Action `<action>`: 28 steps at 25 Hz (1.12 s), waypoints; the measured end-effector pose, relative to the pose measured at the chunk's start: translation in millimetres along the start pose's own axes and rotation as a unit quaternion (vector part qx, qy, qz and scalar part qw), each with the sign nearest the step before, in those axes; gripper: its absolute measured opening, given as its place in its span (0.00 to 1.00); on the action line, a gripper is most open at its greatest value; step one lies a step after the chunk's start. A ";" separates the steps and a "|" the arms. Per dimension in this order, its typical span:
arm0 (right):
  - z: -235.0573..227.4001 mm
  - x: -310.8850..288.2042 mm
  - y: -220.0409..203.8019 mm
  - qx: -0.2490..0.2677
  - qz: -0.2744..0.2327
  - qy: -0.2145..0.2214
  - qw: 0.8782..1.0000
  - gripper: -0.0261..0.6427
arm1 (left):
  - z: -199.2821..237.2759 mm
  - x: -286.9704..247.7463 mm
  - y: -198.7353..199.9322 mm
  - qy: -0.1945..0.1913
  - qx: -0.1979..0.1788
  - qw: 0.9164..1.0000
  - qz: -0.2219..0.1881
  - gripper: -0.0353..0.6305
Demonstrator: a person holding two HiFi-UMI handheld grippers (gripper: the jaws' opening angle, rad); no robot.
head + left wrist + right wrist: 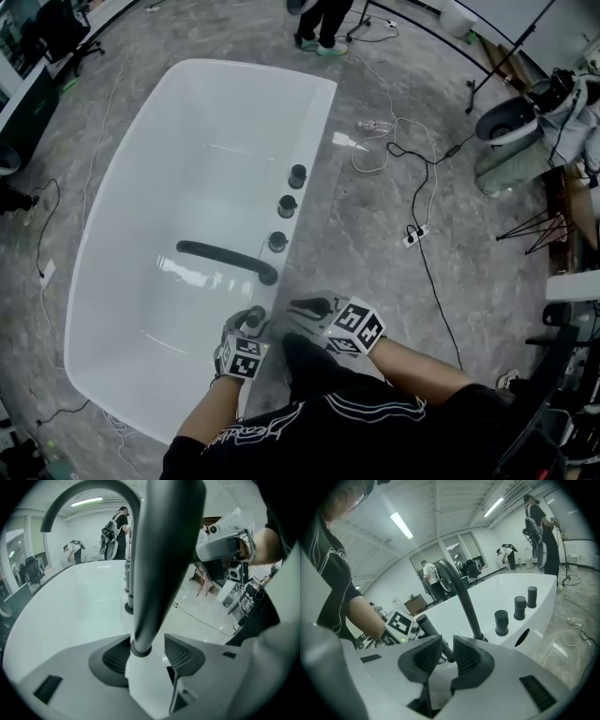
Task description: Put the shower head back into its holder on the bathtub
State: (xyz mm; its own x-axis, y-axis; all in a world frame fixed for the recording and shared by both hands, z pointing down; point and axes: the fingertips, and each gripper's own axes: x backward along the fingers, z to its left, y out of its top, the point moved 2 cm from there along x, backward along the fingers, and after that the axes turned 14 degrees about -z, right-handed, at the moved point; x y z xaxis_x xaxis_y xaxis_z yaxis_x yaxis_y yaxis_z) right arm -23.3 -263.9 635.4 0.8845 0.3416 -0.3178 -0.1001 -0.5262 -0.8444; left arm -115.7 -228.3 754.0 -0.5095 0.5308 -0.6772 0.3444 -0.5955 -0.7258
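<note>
The black stick-shaped shower head [254, 319] stands at the near end of the white bathtub's rim [314, 131]. In the left gripper view the shower head [159, 564] rises between my left gripper's [149, 654] jaws. Its ringed foot sits on the rim, and both pads stand clear of it. In the head view my left gripper [249, 326] reaches it from below. My right gripper [286, 312] comes in from the right. In the right gripper view the right gripper [446, 657] is shut on the slim lower part of the shower head [427, 626].
A black arched faucet spout [230, 255] reaches over the tub just beyond the grippers, with three black knobs [287, 206] farther along the rim. Cables and a power strip [415, 234] lie on the floor to the right. A person [323, 23] stands past the tub's far end.
</note>
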 end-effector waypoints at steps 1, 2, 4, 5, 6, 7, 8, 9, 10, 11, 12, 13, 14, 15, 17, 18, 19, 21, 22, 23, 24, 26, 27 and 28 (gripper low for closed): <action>0.8 0.1 2.2 0.001 -0.002 0.001 1.000 0.15 | -1.8 1.7 -0.9 -0.002 0.005 1.000 -0.001 0.38; 1.5 0.2 4.2 0.003 -0.003 0.002 1.000 0.15 | -3.7 3.9 -0.3 -0.004 0.008 1.000 -0.005 0.40; 4.7 1.7 6.9 0.006 -0.007 0.002 1.000 0.15 | -8.5 12.2 1.0 -0.009 0.014 1.000 -0.012 0.44; 8.2 4.1 8.5 0.007 -0.009 0.001 1.000 0.15 | -11.5 19.0 1.6 -0.010 0.019 1.000 -0.015 0.45; 12.6 7.7 11.2 0.008 -0.012 0.001 1.000 0.15 | -14.6 27.3 3.3 -0.010 0.027 0.999 -0.020 0.45; 17.5 11.4 15.2 0.010 -0.016 0.000 1.000 0.15 | -17.0 36.7 5.9 -0.010 0.038 0.999 -0.027 0.45; 22.6 14.2 20.5 0.015 -0.023 0.002 1.000 0.15 | -18.1 47.2 9.5 -0.011 0.052 0.998 -0.036 0.45; 28.1 15.7 26.7 0.022 -0.031 0.005 0.999 0.15 | -17.7 58.9 14.5 -0.011 0.067 0.996 -0.050 0.45; 34.3 16.5 33.2 0.031 -0.039 0.010 0.999 0.15 | -16.3 71.8 20.9 -0.009 0.082 0.994 -0.067 0.44; 41.9 18.0 39.1 0.042 -0.048 0.015 0.998 0.15 | -15.9 85.9 28.4 -0.009 0.098 0.991 -0.089 0.43; 52.0 21.6 44.0 0.052 -0.056 0.021 0.997 0.15 | -18.9 101.6 35.7 -0.011 0.117 0.987 -0.111 0.36; 65.1 28.3 48.0 0.059 -0.063 0.028 0.996 0.15 | -26.4 119.0 42.2 -0.019 0.138 0.981 -0.133 0.25; 80.8 38.2 51.8 0.063 -0.071 0.037 0.995 0.15 | -37.3 137.9 49.1 -0.028 0.159 0.974 -0.156 0.14; 97.7 50.1 56.4 0.065 -0.080 0.048 0.993 0.14 | -49.6 157.7 57.9 -0.038 0.173 0.967 -0.182 0.07; 129.8 73.6 69.8 0.071 -0.101 0.074 0.990 0.13 | -70.6 197.7 82.9 -0.051 0.177 0.954 -0.235 0.06; 143.5 83.7 78.1 0.079 -0.109 0.087 0.987 0.12 | -79.1 217.3 98.2 -0.054 0.169 0.949 -0.261 0.06; 156.0 93.4 86.6 0.089 -0.114 0.099 0.985 0.11 | -88.3 236.2 114.0 -0.057 0.159 0.943 -0.286 0.06; 179.9 113.6 101.6 0.109 -0.120 0.122 0.979 0.10 | -112.8 270.3 141.6 -0.066 0.137 0.934 -0.323 0.06; 192.1 124.1 107.7 0.118 -0.124 0.134 0.976 0.09 | -127.3 284.4 151.9 -0.070 0.122 0.932 -0.334 0.06; 204.4 134.6 113.1 0.128 -0.127 0.147 0.973 0.09 | -142.2 296.6 160.3 -0.073 0.106 0.931 -0.342 0.06; 216.8 145.0 117.4 0.138 -0.130 0.160 0.969 0.09 | -157.5 307.7 167.2 -0.074 0.091 0.930 -0.349 0.06; 241.2 166.9 120.1 0.155 -0.130 0.184 0.962 0.08 | -189.7 328.0 176.5 -0.070 0.074 0.925 -0.367 0.06; 252.1 179.2 117.8 0.161 -0.128 0.195 0.959 0.08 | -205.9 336.3 178.4 -0.064 0.072 0.921 -0.378 0.06; 260.9 192.4 113.9 0.166 -0.125 0.204 0.957 0.08 | -221.4 342.5 178.8 -0.055 0.073 0.918 -0.387 0.06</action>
State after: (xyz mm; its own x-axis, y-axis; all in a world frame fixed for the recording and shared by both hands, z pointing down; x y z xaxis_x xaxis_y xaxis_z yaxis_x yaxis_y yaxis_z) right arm 16.6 -54.9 365.5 0.9972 0.0567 0.0497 0.0586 -0.1686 -0.9839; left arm -54.0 -19.4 365.6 -0.6366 0.7692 0.0557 -0.2598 -0.1459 -0.9546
